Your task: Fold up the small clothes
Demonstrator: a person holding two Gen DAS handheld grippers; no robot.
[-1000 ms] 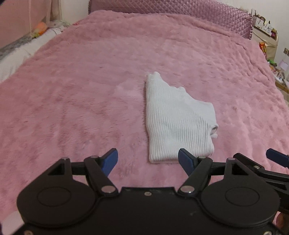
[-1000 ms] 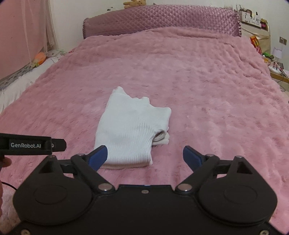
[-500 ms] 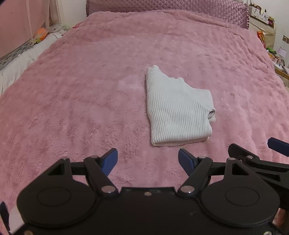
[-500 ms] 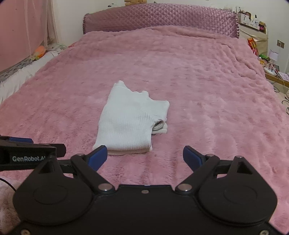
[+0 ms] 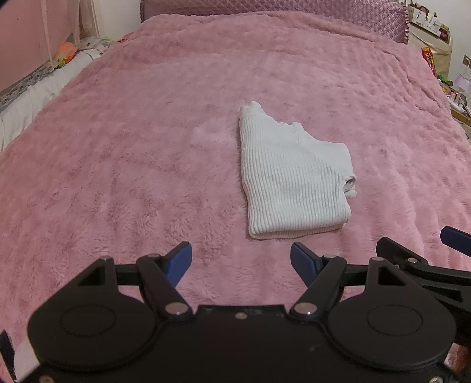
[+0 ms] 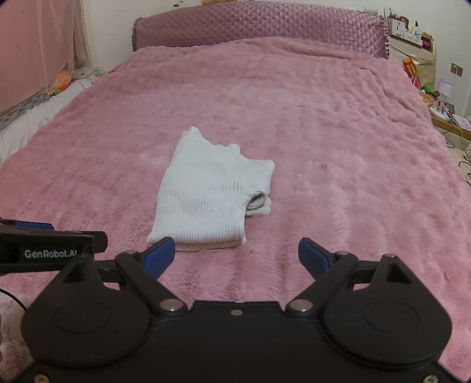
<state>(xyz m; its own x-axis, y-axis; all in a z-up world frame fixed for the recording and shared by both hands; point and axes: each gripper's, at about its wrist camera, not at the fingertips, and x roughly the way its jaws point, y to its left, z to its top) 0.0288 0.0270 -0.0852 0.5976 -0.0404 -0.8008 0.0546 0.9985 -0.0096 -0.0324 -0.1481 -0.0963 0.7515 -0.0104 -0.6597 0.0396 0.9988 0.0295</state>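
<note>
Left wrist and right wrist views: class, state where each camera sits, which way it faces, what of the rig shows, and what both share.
Left wrist view: on the left gripper, facing down the bed; jaws open, the right gripper at its right edge.
Right wrist view: on the right gripper, facing likewise; jaws open, the left gripper's arm at its left edge.
Shared: folded white garment, pink blanket, headboard.

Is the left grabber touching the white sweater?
Apart. The left wrist view shows pink blanket between the open left gripper and the folded white sweater.
</note>
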